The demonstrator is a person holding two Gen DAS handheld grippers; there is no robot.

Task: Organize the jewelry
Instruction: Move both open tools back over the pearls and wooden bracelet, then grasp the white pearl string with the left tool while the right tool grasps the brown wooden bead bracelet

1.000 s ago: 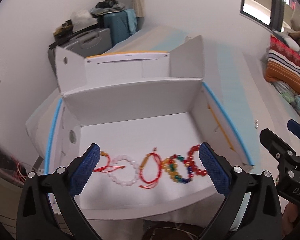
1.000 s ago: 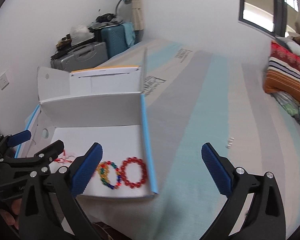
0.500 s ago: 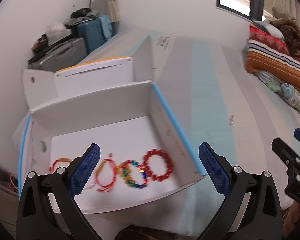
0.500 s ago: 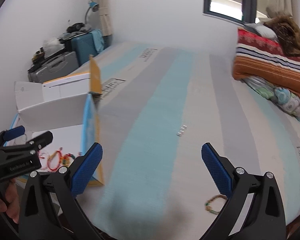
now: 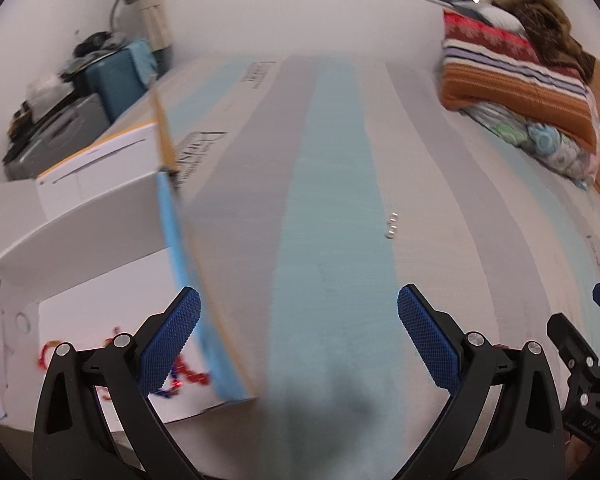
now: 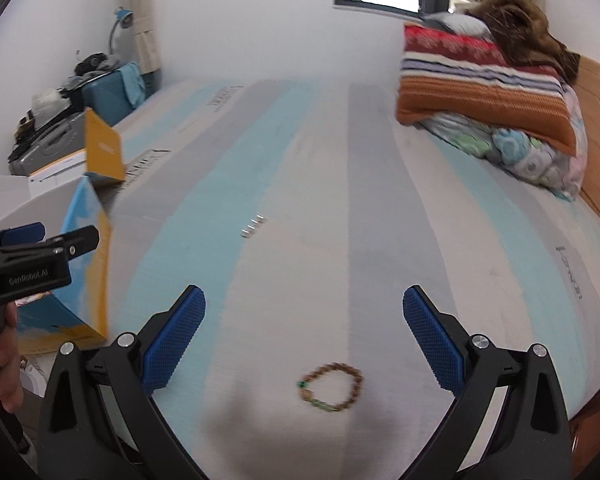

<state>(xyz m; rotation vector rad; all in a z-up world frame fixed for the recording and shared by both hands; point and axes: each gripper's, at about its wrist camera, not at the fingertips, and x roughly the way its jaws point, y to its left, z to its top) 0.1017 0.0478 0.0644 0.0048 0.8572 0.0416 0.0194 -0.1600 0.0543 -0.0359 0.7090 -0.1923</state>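
Below right gripper, brown bracelet

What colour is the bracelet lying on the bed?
Brown bracelet with green beads, clearest in the right wrist view.

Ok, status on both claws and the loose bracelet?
Left claw open, empty. Right claw open above brown beaded bracelet on striped mattress. Nothing in the way.

Left gripper, far left of right wrist view: white lettering "GenRobot.AI" on its black body. Mattress: dark printed wording at upper left and right edge, too blurred to read. Nothing else legible.
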